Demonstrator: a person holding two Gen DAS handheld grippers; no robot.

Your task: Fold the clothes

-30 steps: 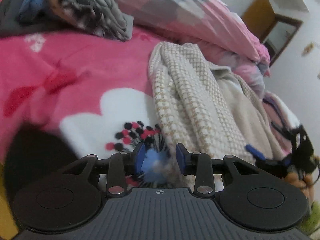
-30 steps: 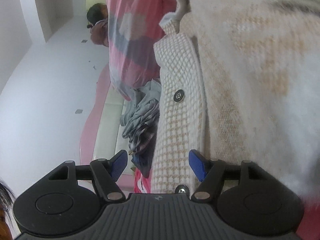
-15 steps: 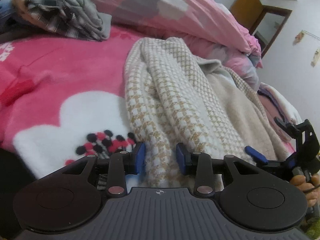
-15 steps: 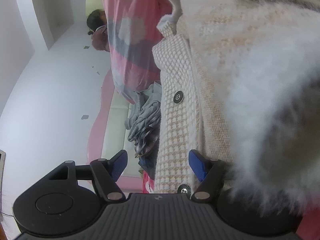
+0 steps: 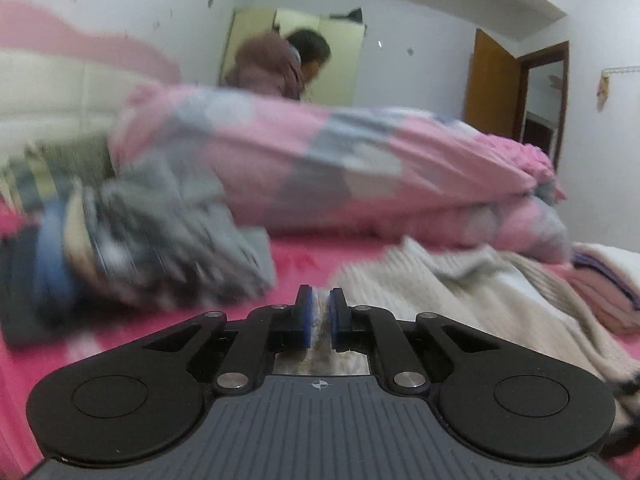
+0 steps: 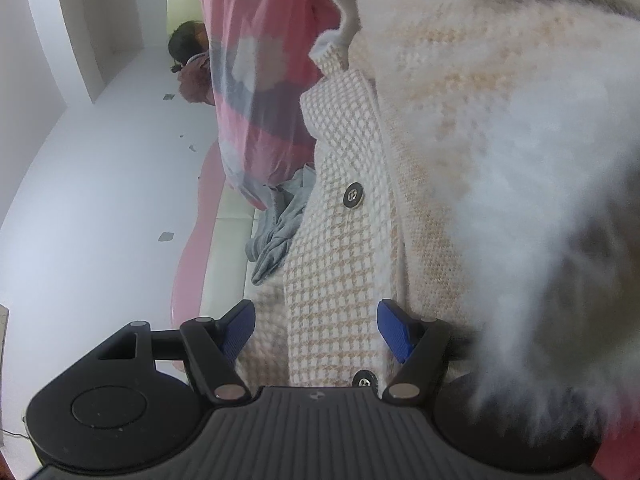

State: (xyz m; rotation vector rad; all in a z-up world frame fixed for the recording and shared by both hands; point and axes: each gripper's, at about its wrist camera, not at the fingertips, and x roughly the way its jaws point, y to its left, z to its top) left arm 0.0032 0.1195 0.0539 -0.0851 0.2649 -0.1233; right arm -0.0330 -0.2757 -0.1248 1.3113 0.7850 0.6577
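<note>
A cream and tan houndstooth cardigan (image 5: 460, 280) lies crumpled on the pink bed blanket (image 5: 312, 260). My left gripper (image 5: 319, 312) is shut on a fold of its fabric, which shows pinched between the blue pads and is lifted off the bed. In the right wrist view the same cardigan (image 6: 336, 240) fills the frame, with its button band and a metal button (image 6: 353, 197) running between the fingers. My right gripper (image 6: 316, 328) stands open around that band, its pads not pressing it. White fluffy trim (image 6: 540, 240) blurs the right side.
A rolled pink and grey quilt (image 5: 320, 168) lies across the back of the bed. A heap of grey and plaid clothes (image 5: 140, 232) sits at the left, folded garments (image 5: 600, 280) at the right. A person (image 5: 280, 64) stands behind the bed; a wooden door (image 5: 496, 88) is far right.
My left gripper closed on the cardigan's edge and rose, tipping its view up from the blanket toward the room. The right gripper stayed where it was, still open.
</note>
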